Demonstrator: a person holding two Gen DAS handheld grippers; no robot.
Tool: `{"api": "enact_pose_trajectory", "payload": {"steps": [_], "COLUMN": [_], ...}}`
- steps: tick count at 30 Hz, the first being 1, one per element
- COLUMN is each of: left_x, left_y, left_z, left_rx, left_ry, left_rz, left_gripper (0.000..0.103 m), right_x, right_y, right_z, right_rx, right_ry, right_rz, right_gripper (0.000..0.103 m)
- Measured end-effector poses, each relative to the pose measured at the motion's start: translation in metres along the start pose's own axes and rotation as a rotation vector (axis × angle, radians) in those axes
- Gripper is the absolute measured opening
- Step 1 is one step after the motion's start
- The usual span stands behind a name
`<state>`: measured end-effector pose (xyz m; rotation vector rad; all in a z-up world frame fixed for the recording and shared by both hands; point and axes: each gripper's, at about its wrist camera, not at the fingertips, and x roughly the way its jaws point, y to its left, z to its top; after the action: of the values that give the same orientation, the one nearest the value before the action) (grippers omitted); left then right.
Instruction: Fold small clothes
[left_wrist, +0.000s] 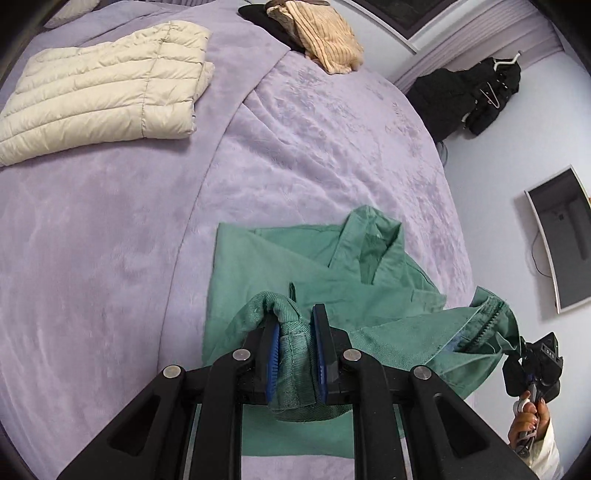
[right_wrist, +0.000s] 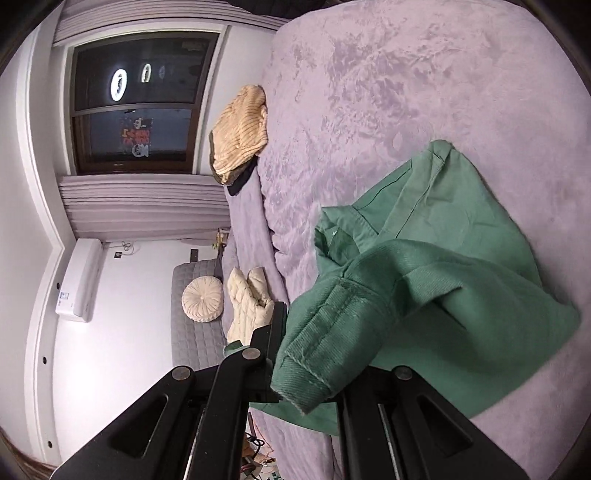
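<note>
Left gripper (left_wrist: 295, 347) clamped on a bunched cuff of the green jacket (left_wrist: 332, 280). Right gripper (left_wrist: 517, 354) pinched tight on another jacket edge, lifted off the bed (left_wrist: 110, 240). Rest of jacket lies flat just ahead, near the bed's side edge. Folded cream puffer jacket (left_wrist: 107, 99) well apart, toward the far corner.
</note>
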<state>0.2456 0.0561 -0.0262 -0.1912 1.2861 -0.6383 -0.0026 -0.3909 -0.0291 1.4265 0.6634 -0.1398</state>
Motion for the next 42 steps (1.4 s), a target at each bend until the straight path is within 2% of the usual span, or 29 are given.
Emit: {"api": "enact_pose_trajectory", "payload": {"steps": [6,8,11,15,16,17,19,22,23,24,25,26,27,29,33,35,37,38,40,42], "left_x": [0.066,0.088,0.107,0.108,0.104,0.100,0.093,0.085,0.082,0.080,0.078,0.076,0.073,0.072,0.069,0.077,0.093,0.102,0.119,0.129], "left_y": [-0.004,-0.002,0.001,0.002,0.000,-0.003,-0.009,-0.016,-0.018,-0.020,-0.022,-0.023,-0.026,-0.025,-0.026,-0.031,-0.037,-0.041,-0.050,-0.059], "left_z": [0.034,0.040,0.043,0.045,0.044,0.043,0.041,0.040,0.039,0.039,0.038,0.037,0.035,0.035,0.034,0.032,0.029,0.026,0.022,0.019], "left_rx": [0.012,0.007,0.004,0.023,0.038,0.059,0.090,0.117,0.129,0.137,0.148,0.165,0.193,0.209,0.201,0.217,0.235,0.243,0.247,0.250], "left_ry": [0.013,0.028,0.055,0.057,0.050,0.048,0.043,0.029,0.029,0.032,0.028,0.011,-0.016,-0.019,-0.030,-0.021,0.005,0.017,0.038,0.040], "left_rz": [0.136,0.182,0.238,0.241,0.242,0.242,0.243,0.238,0.233,0.223,0.229,0.272,0.313,0.349,0.355,0.365,0.367,0.372,0.360,0.358], "left_gripper": [0.018,0.018,0.020,0.021,0.023,0.023,0.023,0.023,0.029,0.040,0.083,0.101,0.102,0.102,0.102,0.102,0.102,0.102,0.102,0.102], "right_x": [0.071,0.090,0.104,0.110,0.109,0.106,0.097,0.083,0.079,0.077,0.075,0.077,0.078,0.082,0.091,0.103,0.124,0.134,0.151,0.159], "right_y": [-0.043,-0.058,-0.078,-0.087,-0.083,-0.077,-0.066,-0.047,-0.042,-0.039,-0.036,-0.033,-0.031,-0.028,-0.014,-0.003,0.008,0.010,0.007,-0.001], "right_z": [0.065,0.076,0.082,0.085,0.087,0.089,0.092,0.097,0.098,0.098,0.098,0.096,0.095,0.090,0.076,0.066,0.055,0.052,0.050,0.054], "right_rx": [0.076,0.088,0.130,0.149,0.134,0.110,0.068,-0.027,-0.055,-0.077,-0.098,-0.121,-0.138,-0.174,-0.309,-0.404,-0.494,-0.503,-0.467,-0.405], "right_ry": [0.061,0.085,0.089,0.116,0.121,0.114,0.088,0.071,0.072,0.074,0.080,0.092,0.101,0.109,0.119,0.157,0.217,0.243,0.278,0.257], "right_rz": [-0.120,-0.170,-0.180,-0.189,-0.197,-0.197,-0.182,-0.208,-0.229,-0.246,-0.258,-0.278,-0.296,-0.339,-0.425,-0.459,-0.482,-0.472,-0.447,-0.465], "right_gripper": [0.007,0.008,0.010,0.015,0.023,0.045,0.077,0.077,0.077,0.077,0.077,0.077,0.077,0.077,0.077,0.077,0.071,0.066,0.065,0.065]}}
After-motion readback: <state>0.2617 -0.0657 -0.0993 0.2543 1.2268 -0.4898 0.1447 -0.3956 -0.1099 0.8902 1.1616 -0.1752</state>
